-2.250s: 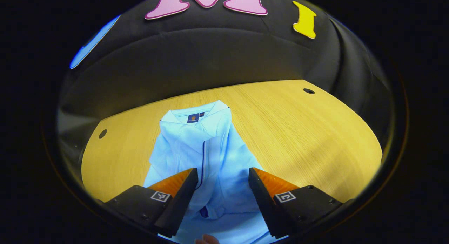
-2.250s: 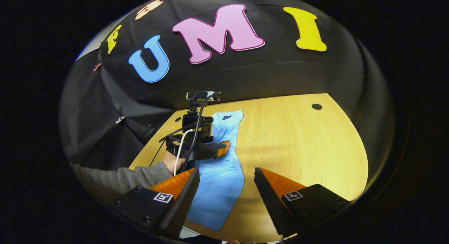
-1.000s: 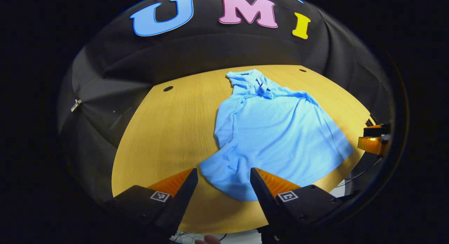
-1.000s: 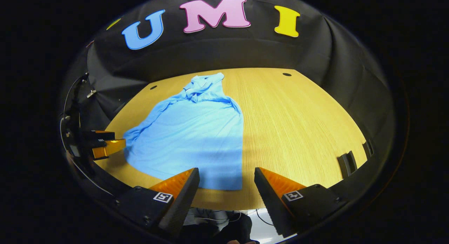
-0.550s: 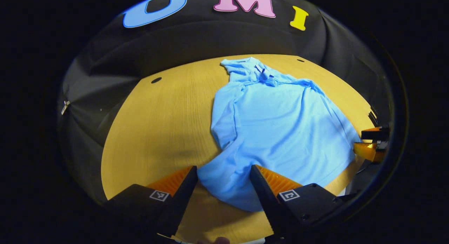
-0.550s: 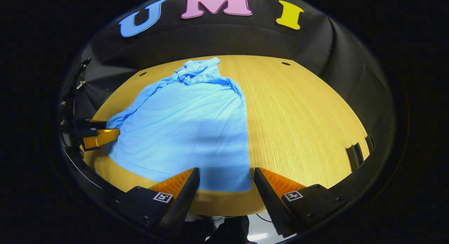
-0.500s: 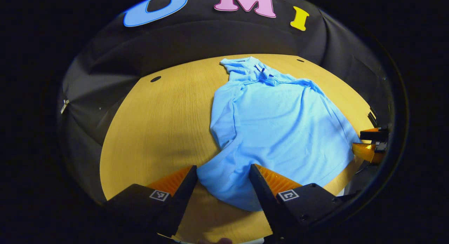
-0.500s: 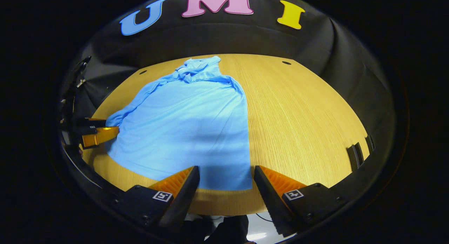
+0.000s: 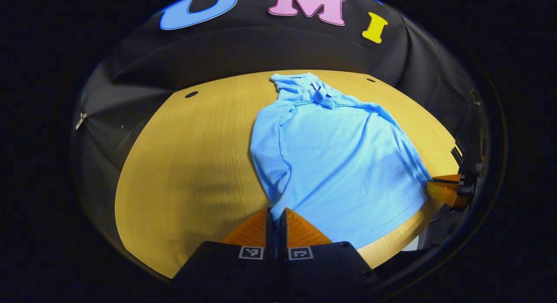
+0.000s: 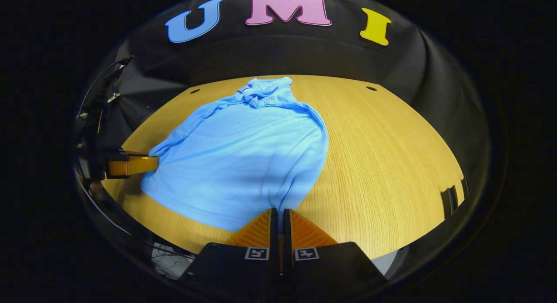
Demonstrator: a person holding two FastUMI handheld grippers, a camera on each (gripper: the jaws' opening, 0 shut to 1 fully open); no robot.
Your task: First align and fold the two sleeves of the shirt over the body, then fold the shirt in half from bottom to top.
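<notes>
A light blue shirt lies back side up on the wooden table, its collar at the far end. My left gripper is shut on the shirt's near left bottom corner. My right gripper is shut on the near right bottom corner of the shirt. The right gripper also shows at the right edge of the left gripper view, the left gripper at the left edge of the right gripper view. Cloth is pulled into creases toward both grips.
The table has small round holes near its far corners. Black cloth walls the booth behind. A black slotted bracket sits at the table's right edge. Cables hang below the near edge.
Both grippers were open over the shirt's bottom corners; each has closed on its corner. The hem corners are now bunched and drawn toward the fingers.
</notes>
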